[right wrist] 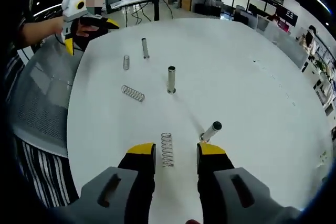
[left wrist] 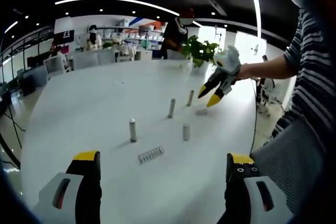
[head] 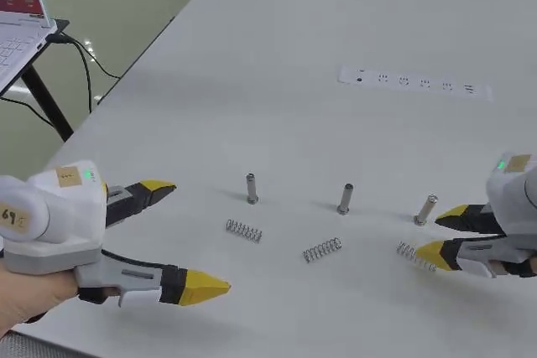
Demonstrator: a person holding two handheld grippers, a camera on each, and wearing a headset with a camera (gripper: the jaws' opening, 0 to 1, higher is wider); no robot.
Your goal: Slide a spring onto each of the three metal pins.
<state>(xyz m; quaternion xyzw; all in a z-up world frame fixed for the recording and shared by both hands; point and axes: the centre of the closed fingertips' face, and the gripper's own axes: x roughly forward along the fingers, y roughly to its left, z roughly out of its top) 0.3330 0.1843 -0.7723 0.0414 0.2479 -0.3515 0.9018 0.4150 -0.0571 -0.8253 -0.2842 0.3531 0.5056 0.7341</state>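
Right gripper view: right gripper (right wrist: 176, 149) parted around right spring (right wrist: 167, 149), flat on table (right wrist: 236, 77), not clamped; right pin (right wrist: 210, 131) leaning just beside. Left gripper (head: 200, 236) spread wide, empty. Middle spring (head: 322, 250) and left spring (head: 243, 230) lying just before middle pin (head: 345, 198) and left pin (head: 251, 188), both upright. Probably light, thin, squashy, quick to roll or flick off: pinch gently across mid-coils. Pin bases, coil ends too small to read.

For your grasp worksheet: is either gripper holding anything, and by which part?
Nothing is held. The left gripper and right gripper are open; a spring lies loose between the right one's tips.
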